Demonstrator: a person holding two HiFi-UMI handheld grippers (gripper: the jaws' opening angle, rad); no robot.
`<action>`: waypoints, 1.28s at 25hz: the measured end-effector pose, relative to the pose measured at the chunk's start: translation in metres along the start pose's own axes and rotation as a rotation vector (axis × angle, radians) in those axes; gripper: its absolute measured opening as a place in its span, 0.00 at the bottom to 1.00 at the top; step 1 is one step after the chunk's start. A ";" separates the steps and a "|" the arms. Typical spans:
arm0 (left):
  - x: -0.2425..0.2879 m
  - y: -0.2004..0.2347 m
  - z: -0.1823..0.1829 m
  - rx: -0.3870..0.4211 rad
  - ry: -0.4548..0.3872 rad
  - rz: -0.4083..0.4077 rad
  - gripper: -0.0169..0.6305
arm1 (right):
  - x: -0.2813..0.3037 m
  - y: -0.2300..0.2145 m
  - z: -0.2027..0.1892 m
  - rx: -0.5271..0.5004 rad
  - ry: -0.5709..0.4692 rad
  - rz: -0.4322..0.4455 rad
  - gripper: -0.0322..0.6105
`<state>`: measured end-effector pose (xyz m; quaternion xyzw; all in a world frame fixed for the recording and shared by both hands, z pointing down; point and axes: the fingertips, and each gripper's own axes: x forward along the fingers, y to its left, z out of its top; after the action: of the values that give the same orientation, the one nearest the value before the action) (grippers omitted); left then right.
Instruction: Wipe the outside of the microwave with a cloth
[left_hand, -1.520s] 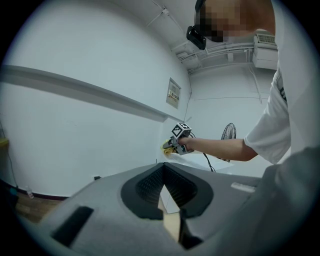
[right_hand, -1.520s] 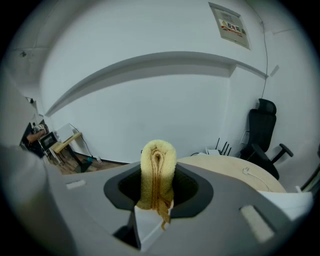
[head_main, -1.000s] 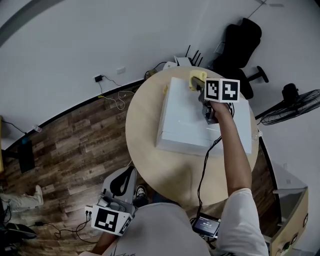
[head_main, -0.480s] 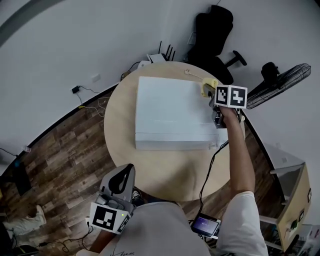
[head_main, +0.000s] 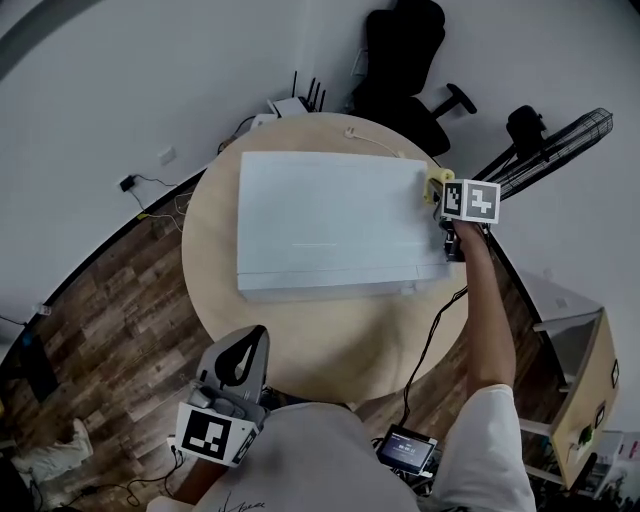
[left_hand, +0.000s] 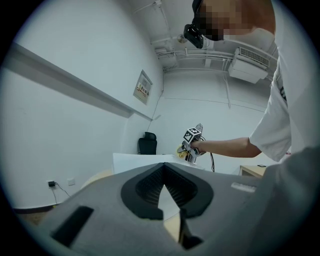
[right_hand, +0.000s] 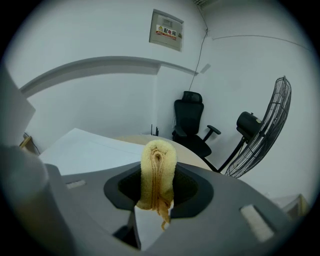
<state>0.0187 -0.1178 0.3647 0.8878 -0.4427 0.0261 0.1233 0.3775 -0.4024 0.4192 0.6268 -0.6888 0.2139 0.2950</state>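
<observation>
While the left gripper (head_main: 240, 365) hangs low at our side, well apart from the round wooden table (head_main: 330, 345), its jaws drawn together on nothing, our right gripper (head_main: 442, 200) reaches out to the far right corner of the white microwave (head_main: 330, 220). The microwave sits squarely on the tabletop and fills much of it. Pinched firmly between the right gripper's jaws is a folded yellow cloth (head_main: 432, 186), its rounded fold standing up past the jaw tips and a loose end trailing below. From the head view the cloth lies right at the corner edge of the microwave's top. We cannot tell whether it presses on the casing or rides just above it. An office chair (right_hand: 192, 122) and a standing fan (right_hand: 262, 135) wait beyond the table, clear of the work.

We judge the step in hand to be the wipe along the top's right edge and down onto the right side panel. To do it well, we should tilt the gripper so the padded fold, not the hard jaws, meets the surface. We should press lightly and evenly, and draw long overlapping strokes along the panel. The grip on the cloth looks secure, though the trailing end could snag on the corner. The idle left gripper could steady the casing if it shifts.
</observation>
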 end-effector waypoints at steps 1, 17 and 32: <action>0.002 0.000 0.000 0.000 0.002 0.002 0.02 | 0.003 -0.007 -0.004 -0.011 0.015 -0.015 0.26; -0.014 0.009 -0.014 -0.028 0.011 0.063 0.02 | 0.023 0.005 -0.022 -0.063 0.089 -0.033 0.26; -0.082 0.026 -0.013 -0.042 -0.025 0.159 0.02 | 0.016 0.089 -0.013 -0.112 0.084 0.037 0.26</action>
<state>-0.0510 -0.0658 0.3700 0.8474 -0.5137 0.0153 0.1336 0.2905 -0.3941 0.4463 0.5870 -0.6981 0.2062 0.3542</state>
